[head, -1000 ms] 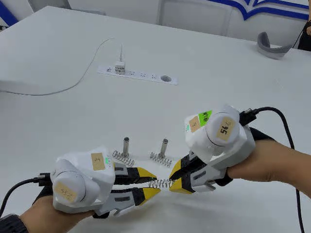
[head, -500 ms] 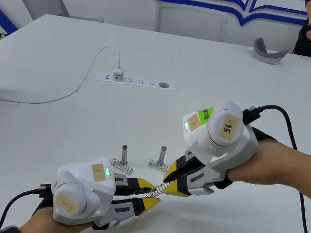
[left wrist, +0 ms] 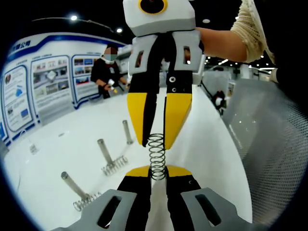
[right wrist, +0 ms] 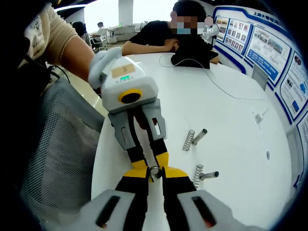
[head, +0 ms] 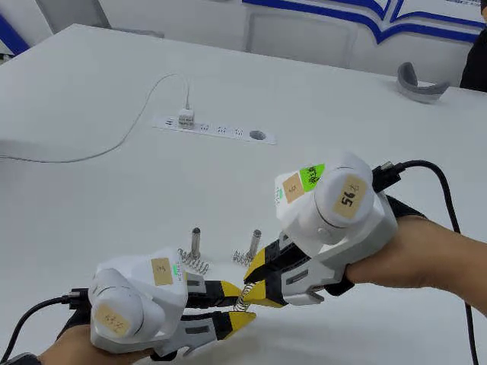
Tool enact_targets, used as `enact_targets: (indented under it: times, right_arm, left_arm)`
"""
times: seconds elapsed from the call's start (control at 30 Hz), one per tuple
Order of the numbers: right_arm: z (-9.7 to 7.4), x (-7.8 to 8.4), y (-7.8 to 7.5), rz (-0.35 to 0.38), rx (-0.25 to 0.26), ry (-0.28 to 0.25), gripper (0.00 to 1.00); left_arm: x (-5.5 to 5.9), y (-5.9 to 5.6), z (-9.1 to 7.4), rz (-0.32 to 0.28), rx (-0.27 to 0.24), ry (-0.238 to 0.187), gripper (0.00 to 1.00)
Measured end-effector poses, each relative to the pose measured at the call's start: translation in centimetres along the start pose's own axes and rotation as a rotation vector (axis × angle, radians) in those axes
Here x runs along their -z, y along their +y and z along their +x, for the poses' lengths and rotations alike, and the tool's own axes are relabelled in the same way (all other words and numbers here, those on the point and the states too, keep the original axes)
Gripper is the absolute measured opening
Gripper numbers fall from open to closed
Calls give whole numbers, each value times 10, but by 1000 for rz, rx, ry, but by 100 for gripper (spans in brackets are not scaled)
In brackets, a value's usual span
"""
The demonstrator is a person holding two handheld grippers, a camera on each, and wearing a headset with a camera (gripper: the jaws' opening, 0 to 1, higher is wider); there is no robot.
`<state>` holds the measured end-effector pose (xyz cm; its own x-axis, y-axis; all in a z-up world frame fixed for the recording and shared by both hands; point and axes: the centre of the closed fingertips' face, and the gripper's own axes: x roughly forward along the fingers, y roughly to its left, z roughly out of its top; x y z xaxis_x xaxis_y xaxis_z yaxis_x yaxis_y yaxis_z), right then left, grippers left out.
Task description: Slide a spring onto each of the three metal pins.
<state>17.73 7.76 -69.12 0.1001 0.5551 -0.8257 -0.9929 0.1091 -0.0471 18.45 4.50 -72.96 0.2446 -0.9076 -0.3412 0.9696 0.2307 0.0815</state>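
1. Head view: a small coiled wire spring is held above the smooth white desk. One end is pinched by the left tool, whose yellow-tipped jaws are closed down on it. The other end is clamped the same way by the right tool. Beyond the spring, slim cylindrical metal pins are seen upright on the desk, with loose springs lying at their bases.
2. Left gripper view: the spring is seen held straight between the narrow jaw tips of both tools. Three pins are seen to its left, well apart from it.
3. Right gripper view: the spring's round end is seen gripped between the jaws, with the left tool directly behind it. Two pins are seen to its right.
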Motion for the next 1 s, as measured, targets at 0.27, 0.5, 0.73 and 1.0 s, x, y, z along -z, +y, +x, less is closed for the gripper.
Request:
enact_targets:
  times: [0.27,0.5,0.73,1.0]
  right_arm:
    - [3,8,0,7,-5,26,15]
    - [2,7,-1,12,-3,21,12]
    - [1,5,-5,17,15,16,11]
    - [-11,12,-16,43,46,19,11]
  left_arm:
    - [-2,-1,2,-4,0,-12,11]
    - [-5,-2,3,-8,2,-15,11]
    - [-7,2,2,-14,-9,-24,12]
    - [-5,5,-4,-33,-25,-21,21]
